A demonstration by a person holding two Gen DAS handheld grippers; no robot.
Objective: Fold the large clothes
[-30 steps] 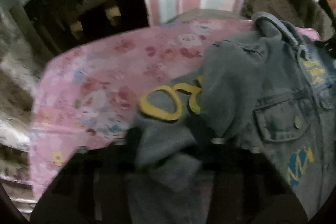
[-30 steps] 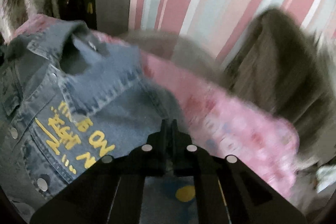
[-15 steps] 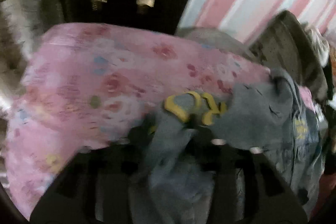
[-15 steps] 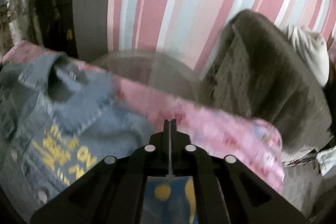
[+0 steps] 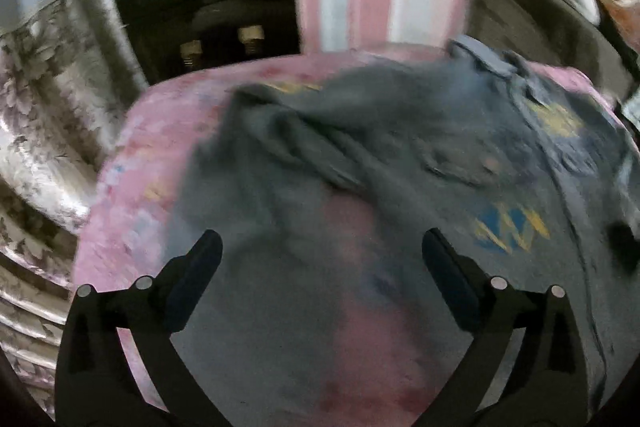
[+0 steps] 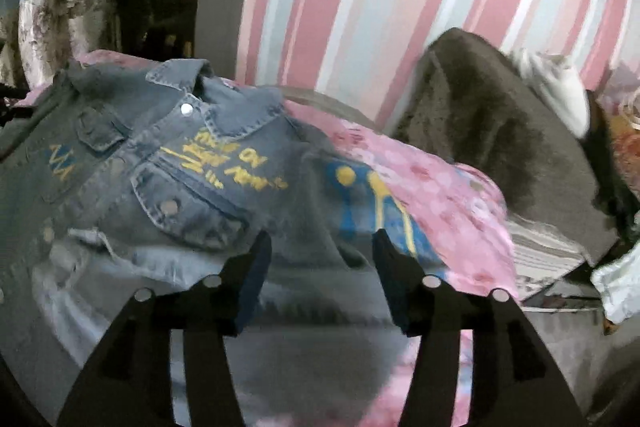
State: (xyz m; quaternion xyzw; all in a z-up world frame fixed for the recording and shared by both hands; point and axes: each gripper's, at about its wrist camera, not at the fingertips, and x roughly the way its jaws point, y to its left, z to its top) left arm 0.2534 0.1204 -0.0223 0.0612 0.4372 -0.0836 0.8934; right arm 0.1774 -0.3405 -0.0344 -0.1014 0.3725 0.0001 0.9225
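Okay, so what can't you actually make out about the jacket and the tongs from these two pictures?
- Jacket sleeve and pocket detail: left wrist view, smeared by motion blur.
- Yellow lettering on the chest: right wrist view, too blurred to read in full.
- Jacket hem: both views, cut off by the bottom edge and hidden behind the tongs' arms.
- Whether the open left tongs or right tongs touch the denim: depth is unclear.
- Bedspread under the jacket: covered.
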